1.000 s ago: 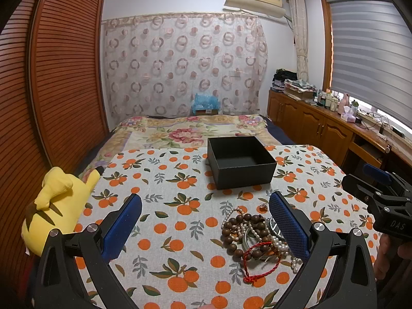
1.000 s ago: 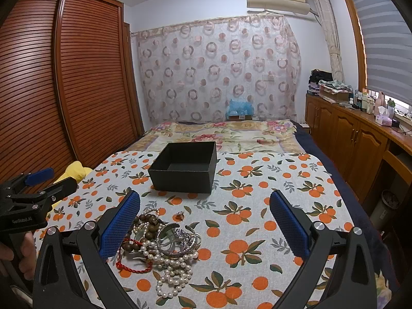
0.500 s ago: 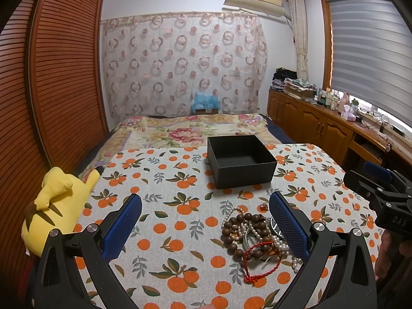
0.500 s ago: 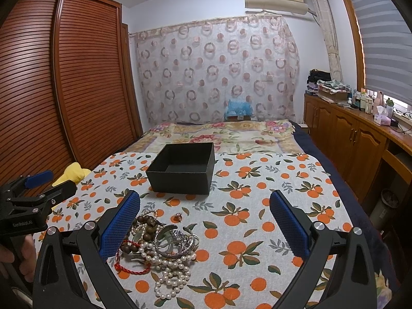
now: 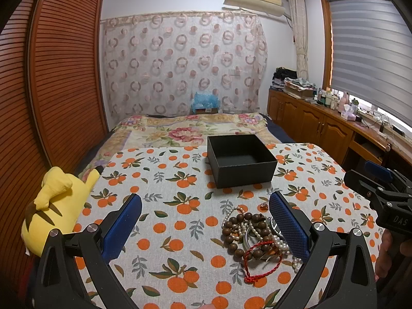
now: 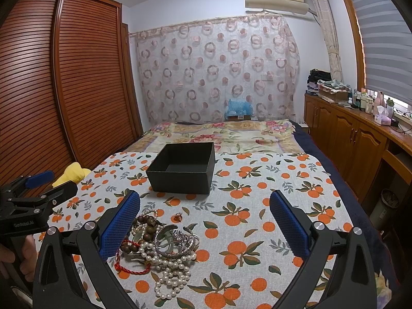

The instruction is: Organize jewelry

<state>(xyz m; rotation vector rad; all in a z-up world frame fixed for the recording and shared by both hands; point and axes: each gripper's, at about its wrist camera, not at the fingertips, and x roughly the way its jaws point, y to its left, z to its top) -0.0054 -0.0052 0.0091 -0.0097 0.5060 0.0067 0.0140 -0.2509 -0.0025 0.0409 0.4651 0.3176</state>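
Jewelry pile by right gripper left finger, left gripper alongside, both spread wide

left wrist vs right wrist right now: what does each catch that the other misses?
Left wrist only: the whole yellow plush toy at the table's edge, and the right gripper seen from the side.

Right wrist only: the silver bangles in plain view, the small ring lying apart from the pile, and the left gripper from the side.

Both: the empty black box, the jewelry pile, the orange-print tablecloth; both grippers open.
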